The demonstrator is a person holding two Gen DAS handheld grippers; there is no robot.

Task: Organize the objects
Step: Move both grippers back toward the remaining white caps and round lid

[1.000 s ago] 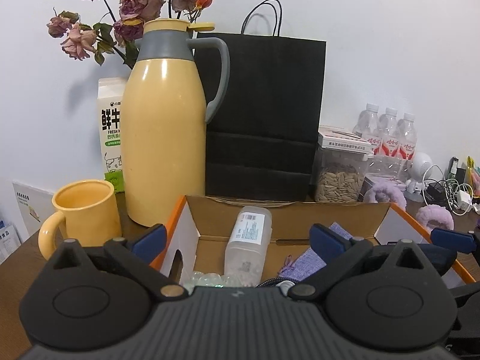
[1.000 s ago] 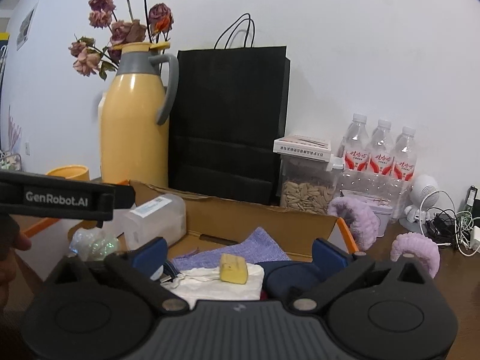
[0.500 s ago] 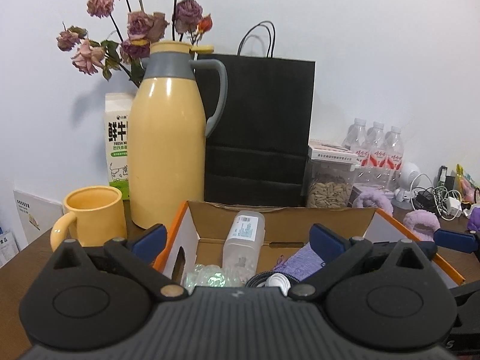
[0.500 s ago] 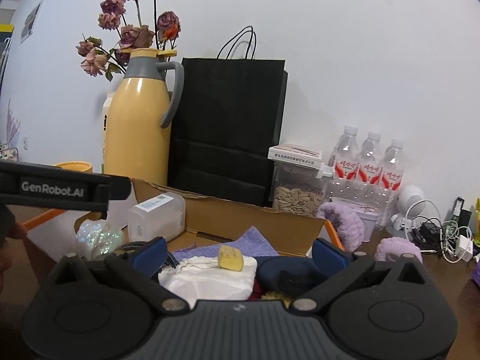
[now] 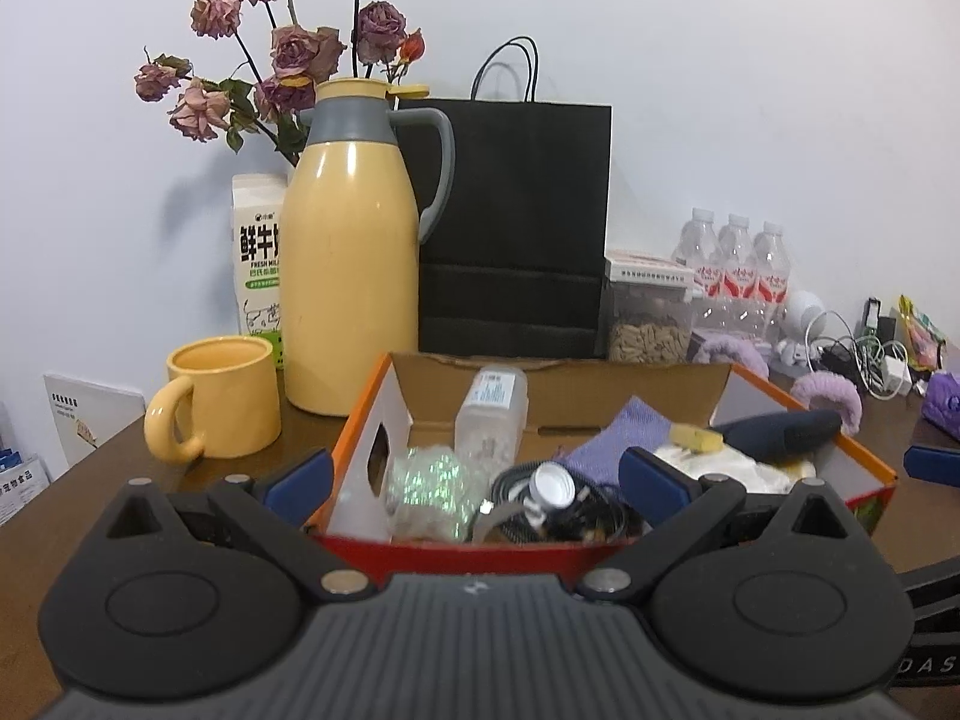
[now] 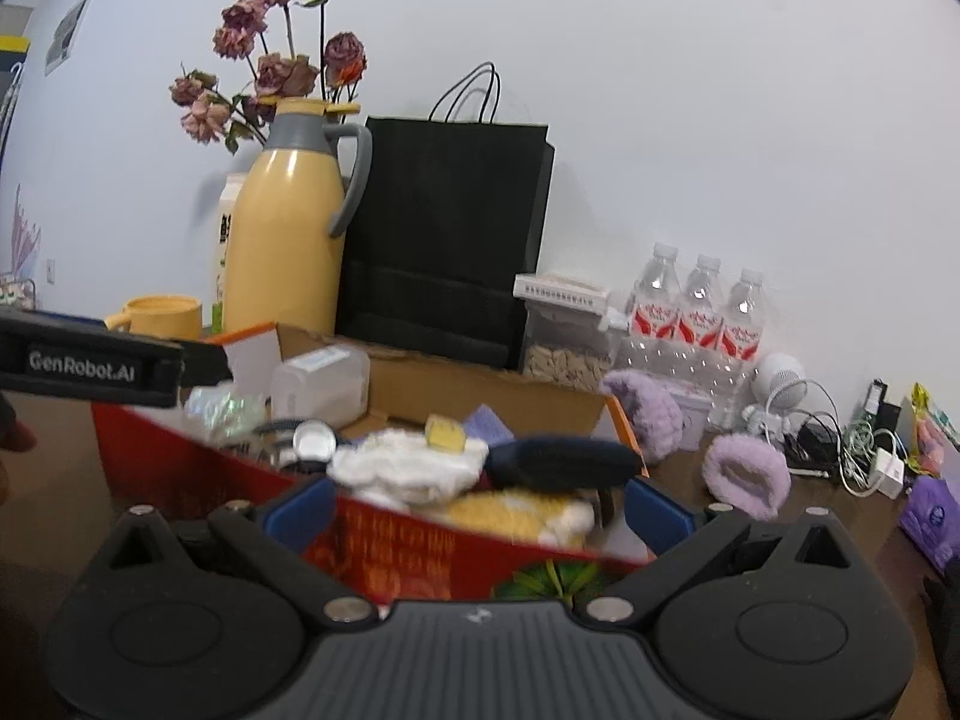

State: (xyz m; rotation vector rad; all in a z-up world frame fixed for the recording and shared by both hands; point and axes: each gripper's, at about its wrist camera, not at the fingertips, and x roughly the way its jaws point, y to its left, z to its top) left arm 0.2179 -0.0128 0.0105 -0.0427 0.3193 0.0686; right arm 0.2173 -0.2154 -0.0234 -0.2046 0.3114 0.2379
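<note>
An open red and orange cardboard box (image 5: 738,384) sits on the brown table right in front of both grippers. It holds a clear plastic bottle (image 5: 492,414), shiny crumpled wrap (image 5: 429,480), a black cable with a silver cap (image 5: 552,495), purple cloth (image 5: 624,438), a white cloth with a yellow block (image 6: 447,435) and a dark blue pouch (image 6: 558,459). My left gripper (image 5: 474,480) is open and empty at the box's near left wall. My right gripper (image 6: 477,510) is open and empty at the box's near right wall (image 6: 396,552).
A yellow thermos (image 5: 348,276), yellow mug (image 5: 219,399), milk carton (image 5: 255,258), dried roses and a black paper bag (image 5: 516,228) stand behind the box. A seed jar (image 5: 648,315), water bottles (image 6: 699,318), purple fluffy bands (image 6: 747,474) and cables (image 6: 852,450) are to the right.
Both grippers have pulled back and risen from over the box. The box's near red wall now shows in both views. Both stay open.
</note>
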